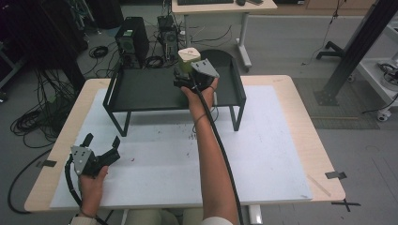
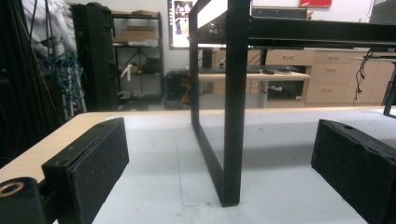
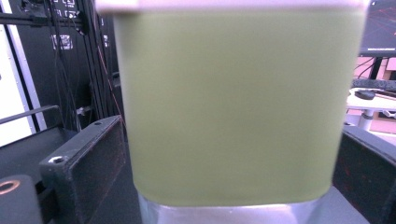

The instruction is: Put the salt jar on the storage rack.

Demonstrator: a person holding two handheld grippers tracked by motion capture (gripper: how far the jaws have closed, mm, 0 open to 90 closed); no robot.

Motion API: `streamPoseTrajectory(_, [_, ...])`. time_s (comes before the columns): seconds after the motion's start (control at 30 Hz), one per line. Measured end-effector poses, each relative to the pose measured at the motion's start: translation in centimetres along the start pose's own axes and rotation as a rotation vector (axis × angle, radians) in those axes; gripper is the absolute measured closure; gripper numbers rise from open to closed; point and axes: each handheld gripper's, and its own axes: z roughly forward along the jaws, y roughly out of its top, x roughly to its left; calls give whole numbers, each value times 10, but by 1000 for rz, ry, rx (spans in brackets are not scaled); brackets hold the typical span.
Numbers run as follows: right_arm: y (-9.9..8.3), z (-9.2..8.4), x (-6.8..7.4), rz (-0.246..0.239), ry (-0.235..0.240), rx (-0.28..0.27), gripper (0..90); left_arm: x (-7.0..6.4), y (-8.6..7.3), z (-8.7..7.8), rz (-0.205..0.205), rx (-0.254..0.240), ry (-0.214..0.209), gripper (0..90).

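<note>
At upper centre of the high view, a black metal raised tray on thin legs [image 1: 141, 91] stands on the white sheet covering the wooden table [image 1: 286, 86]. The right gripper [image 1: 184, 70] reaches over it, jaws set on either side of a pale green square container with a white lid [image 3: 233, 102]; whether they press it I cannot tell. The left gripper [image 1: 101, 140], lower left, gapes wide on bare sheet, one tray leg [image 2: 232, 116] directly ahead. Open sheet lies across the frame's lower right.

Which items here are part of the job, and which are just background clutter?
In use:
- green container, between the right tongs
- black rack under it
- left tongs, open, resting on the white mat

Lying about:
- computer tower on the floor
- floor cables
- far desk
</note>
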Motion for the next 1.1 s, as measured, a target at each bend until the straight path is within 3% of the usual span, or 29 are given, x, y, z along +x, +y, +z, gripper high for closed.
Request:
streamPoseTrajectory(0.57, [15, -14, 1, -23, 21, 36, 37, 0, 0, 0, 0, 0, -1, 45])
streamPoseTrajectory(1.1, [30, -40, 5, -32, 51, 26, 30, 0, 0, 0, 0, 0, 0, 45])
